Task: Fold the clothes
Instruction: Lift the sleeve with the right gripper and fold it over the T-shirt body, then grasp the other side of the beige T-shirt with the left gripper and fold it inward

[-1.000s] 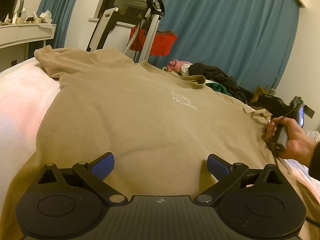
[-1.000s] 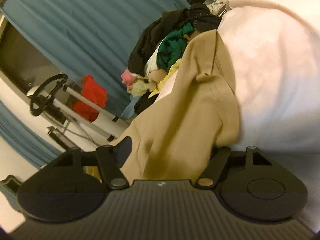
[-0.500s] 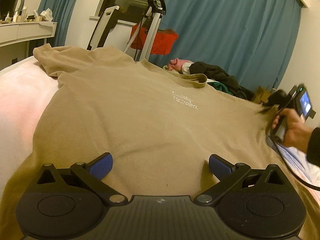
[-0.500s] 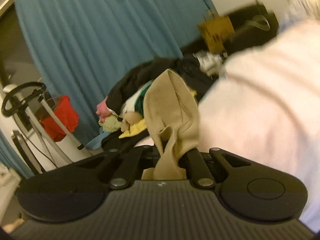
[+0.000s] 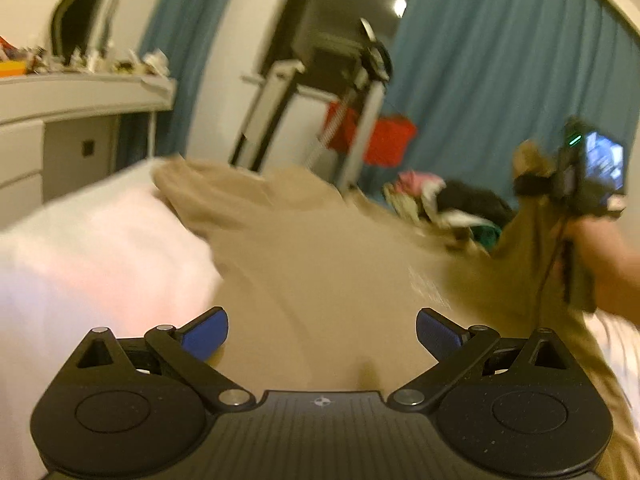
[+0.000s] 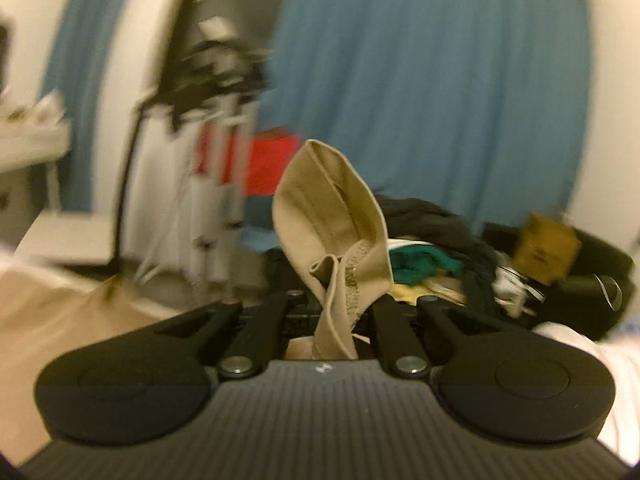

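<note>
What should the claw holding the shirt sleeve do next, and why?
Probably carry the sleeve across and lay it on the middle of the shirt. The right claw is shut on the sleeve and has it lifted off the bed, while the rest of the shirt lies spread out. The left claw is open above the shirt, gripping nothing.

No text can be read. The pale print on the tan T-shirt (image 5: 426, 284), at three o'clock, is blurred.
</note>
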{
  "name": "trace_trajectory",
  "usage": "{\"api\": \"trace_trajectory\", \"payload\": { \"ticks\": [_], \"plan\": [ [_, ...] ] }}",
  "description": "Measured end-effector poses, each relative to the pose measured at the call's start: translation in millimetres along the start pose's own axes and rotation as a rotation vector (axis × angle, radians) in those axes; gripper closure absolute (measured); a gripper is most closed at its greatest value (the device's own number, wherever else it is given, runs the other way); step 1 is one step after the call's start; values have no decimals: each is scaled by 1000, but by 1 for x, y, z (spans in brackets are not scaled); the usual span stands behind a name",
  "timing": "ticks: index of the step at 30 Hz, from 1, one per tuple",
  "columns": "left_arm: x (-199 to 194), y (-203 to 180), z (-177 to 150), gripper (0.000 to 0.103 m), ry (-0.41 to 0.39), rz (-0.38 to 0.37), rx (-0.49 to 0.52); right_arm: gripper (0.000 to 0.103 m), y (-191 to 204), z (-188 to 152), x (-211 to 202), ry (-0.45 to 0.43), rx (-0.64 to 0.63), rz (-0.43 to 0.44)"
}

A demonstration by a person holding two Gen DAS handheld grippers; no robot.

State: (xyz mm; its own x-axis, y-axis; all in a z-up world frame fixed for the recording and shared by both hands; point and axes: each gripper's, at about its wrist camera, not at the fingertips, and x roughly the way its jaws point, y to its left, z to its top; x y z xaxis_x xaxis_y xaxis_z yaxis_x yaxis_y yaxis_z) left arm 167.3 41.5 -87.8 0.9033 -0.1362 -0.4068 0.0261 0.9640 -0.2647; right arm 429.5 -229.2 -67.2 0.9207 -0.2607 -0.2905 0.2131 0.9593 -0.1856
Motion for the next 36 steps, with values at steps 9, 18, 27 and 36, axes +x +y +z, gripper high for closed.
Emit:
{"api": "trace_trajectory", "payload": {
  "ticks": [9,18,27,36],
  "plan": [
    [18,14,4,1,22,62,13,94,125,-34,34,150,-235,146],
    [31,15,-4,1,64,52,12,19,95,-16,-21,181,12,362],
    [9,-8,-7,1,26,53,126,19,10,-44,-219,153,250,402],
    [-53,-34,-17,2,37,9,236,19,-37,-68,-328,118,276,348]
  ]
}}
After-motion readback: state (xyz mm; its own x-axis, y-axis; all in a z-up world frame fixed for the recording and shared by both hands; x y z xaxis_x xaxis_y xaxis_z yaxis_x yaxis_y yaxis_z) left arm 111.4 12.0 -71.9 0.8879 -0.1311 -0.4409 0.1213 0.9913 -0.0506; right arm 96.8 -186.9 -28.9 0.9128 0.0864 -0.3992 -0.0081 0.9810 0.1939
